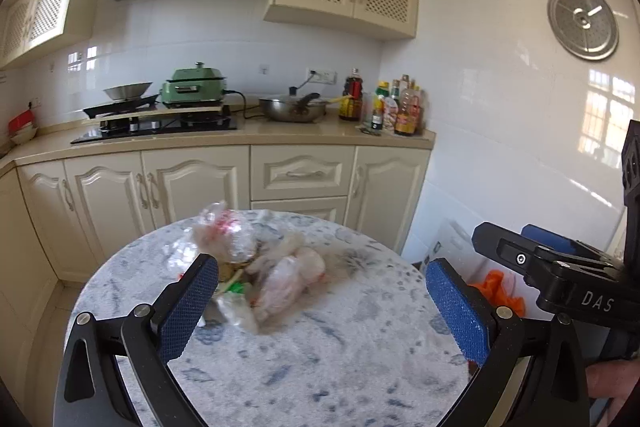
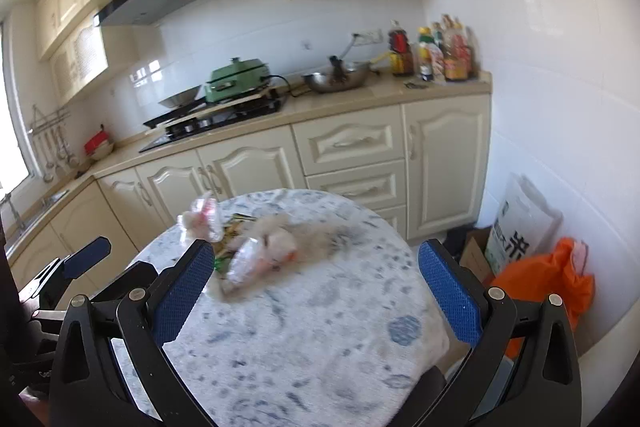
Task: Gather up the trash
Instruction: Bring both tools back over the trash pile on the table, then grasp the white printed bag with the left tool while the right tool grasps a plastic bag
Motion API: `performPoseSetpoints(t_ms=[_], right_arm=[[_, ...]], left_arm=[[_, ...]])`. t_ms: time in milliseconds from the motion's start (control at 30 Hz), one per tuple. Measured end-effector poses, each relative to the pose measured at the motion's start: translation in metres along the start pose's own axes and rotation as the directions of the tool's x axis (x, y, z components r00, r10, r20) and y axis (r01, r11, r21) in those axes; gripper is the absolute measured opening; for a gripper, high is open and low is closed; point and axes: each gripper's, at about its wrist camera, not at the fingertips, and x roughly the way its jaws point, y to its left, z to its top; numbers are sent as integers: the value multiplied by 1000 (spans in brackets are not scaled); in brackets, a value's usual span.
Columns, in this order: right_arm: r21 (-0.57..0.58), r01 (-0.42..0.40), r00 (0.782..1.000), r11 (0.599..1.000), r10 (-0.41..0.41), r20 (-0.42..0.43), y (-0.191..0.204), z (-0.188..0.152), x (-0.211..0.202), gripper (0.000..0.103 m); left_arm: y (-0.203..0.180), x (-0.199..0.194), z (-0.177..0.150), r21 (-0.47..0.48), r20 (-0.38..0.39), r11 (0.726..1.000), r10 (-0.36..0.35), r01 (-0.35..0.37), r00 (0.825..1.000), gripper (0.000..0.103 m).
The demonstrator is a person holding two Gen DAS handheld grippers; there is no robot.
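A blurred heap of trash [image 1: 256, 267] lies on the far half of a round table with a blue-patterned cloth [image 1: 320, 355]: crumpled clear plastic bags, pale tissue and some green and yellow scraps. The right wrist view shows the same heap [image 2: 248, 247] on the table [image 2: 320, 339]. My left gripper [image 1: 322, 289] hovers over the near side of the table, open wide, with nothing between its blue pads. My right gripper [image 2: 316, 277] is also open wide and empty, short of the heap. Each gripper appears at the edge of the other's view.
An orange plastic bag [image 2: 548, 283] and a white printed sack [image 2: 520, 227] stand on the floor right of the table by the tiled wall. Behind the table runs a cream cabinet counter [image 1: 248, 135] with a hob, a green cooker [image 1: 194, 87], a wok and several bottles.
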Motion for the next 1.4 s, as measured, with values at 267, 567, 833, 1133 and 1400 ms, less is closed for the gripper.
performPoseSetpoints(t_ms=[267,567,833,1133,1400], right_arm=[[-66,-42,999,997,43,18,49,2,4,103],[-112,-29,999,993,26,-33,71,-4,19,103],[-129,-13,992,992,-4,-128,68,-20,62,103],[-115,-12,967,993,-18,-256,62,-42,132,103],[-51,-43,937,998,22,-349,60,-51,193,101]], left_arm=[[37,-21,-3,-50,19,994,99,-98,995,102],[75,-32,-8,-89,-34,981,172,-174,985,102],[98,3,-13,-95,-125,974,194,-206,973,102],[122,83,-18,-64,-242,968,221,-242,945,102],[132,163,-11,-10,-331,971,222,-239,917,102]])
